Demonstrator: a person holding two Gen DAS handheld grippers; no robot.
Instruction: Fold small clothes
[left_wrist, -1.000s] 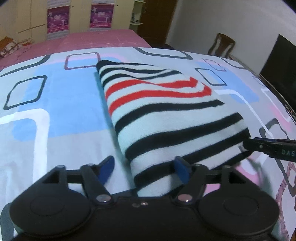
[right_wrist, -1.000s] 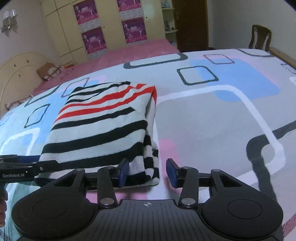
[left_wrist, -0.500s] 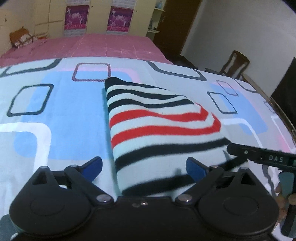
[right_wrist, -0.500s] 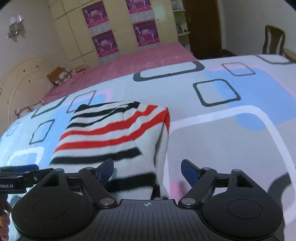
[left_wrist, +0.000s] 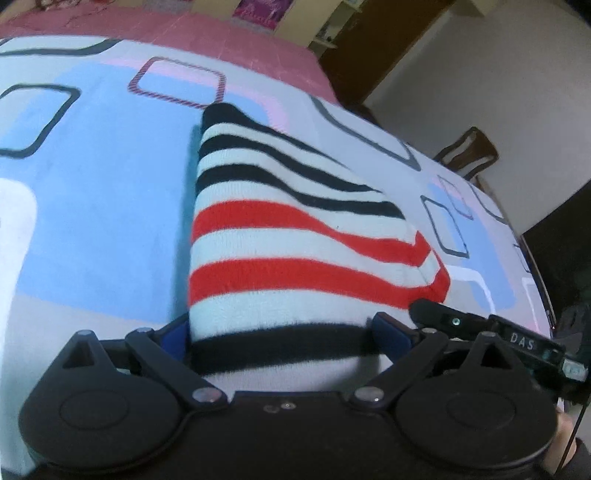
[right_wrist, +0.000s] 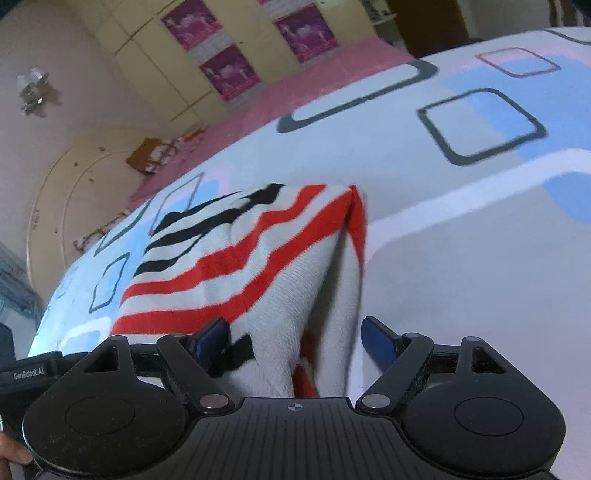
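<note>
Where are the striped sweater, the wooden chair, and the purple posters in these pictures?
striped sweater (left_wrist: 295, 236), left wrist view, on a red stripe across its folded top.
wooden chair (left_wrist: 467, 151), left wrist view, on its dark backrest beyond the bed.
purple posters (right_wrist: 229, 74), right wrist view, on the lower left poster on the wardrobe door.

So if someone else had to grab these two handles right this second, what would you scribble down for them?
Left gripper: open, its blue pads on either side of the near end of the striped sweater, not clamped.
Right gripper: open too, at the sweater's right-hand corner, where the layers gape apart.
The sweater lies folded into a narrow stack on the patterned bedspread.
Done: it is already folded lengthwise.
Left: probably close both grippers on the near end and fold it over toward the far end, then smooth it.
</note>
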